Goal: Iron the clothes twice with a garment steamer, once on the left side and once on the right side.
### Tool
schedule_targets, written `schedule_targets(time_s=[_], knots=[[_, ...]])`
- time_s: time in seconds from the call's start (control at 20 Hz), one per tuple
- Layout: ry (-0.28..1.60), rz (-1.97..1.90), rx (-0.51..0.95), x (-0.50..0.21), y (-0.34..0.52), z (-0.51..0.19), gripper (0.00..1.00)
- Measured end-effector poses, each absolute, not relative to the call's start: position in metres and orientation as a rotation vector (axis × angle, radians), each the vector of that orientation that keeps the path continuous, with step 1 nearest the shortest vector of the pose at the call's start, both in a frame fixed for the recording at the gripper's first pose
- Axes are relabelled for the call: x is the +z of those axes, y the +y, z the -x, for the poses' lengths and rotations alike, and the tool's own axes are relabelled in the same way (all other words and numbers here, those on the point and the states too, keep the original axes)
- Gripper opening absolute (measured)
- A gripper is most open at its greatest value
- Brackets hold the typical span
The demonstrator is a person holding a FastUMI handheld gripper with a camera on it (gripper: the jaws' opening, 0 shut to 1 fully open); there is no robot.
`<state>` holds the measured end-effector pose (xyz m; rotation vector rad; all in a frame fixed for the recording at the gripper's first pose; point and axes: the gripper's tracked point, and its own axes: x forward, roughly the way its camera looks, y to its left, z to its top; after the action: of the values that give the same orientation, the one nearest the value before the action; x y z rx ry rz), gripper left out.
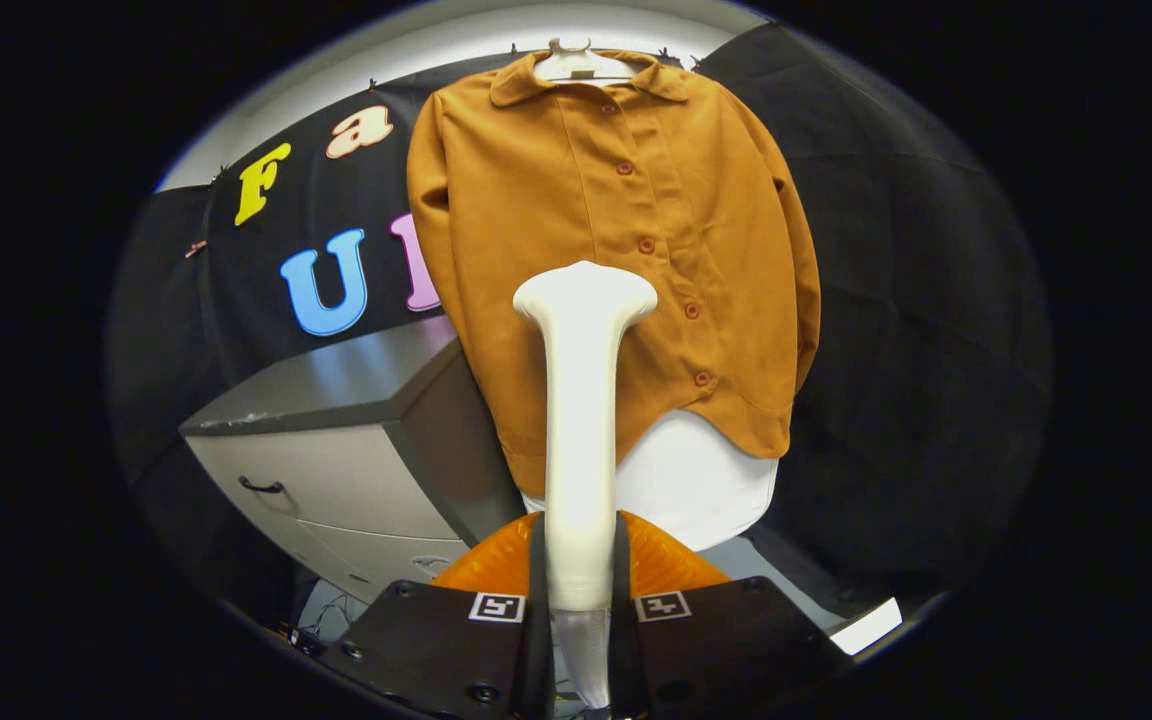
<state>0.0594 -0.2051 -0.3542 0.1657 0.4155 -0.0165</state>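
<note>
While fingers (581,590) pinch steamer (583,400), its head before hanging shirt (536,230), beyond them

The gripper (579,590) has both fingers (456,640) clamped on the handle of the white long-necked garment steamer (581,400), which stands up between them. Beyond the steamer head hangs the mustard-brown button-front shirt (576,200) on a white plastic hanger (576,65), in front of the black cloth booth wall (916,300). A white panel (696,480) sits below the shirt hem. A grey metal drawer cabinet (346,460) stands left of the shirt. An orange rounded thing (666,565) lies just ahead of the fingers.
</note>
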Motion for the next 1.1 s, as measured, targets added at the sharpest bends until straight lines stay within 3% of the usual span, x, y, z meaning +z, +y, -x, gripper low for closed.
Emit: schedule_targets(time_s=[0.6, 1.1], knots=[[0.091, -0.140, -0.003, -0.179, -0.230, -0.058, 0.25], [-0.090, -0.126, -0.034, -0.095, -0.275, -0.078, 0.25]])
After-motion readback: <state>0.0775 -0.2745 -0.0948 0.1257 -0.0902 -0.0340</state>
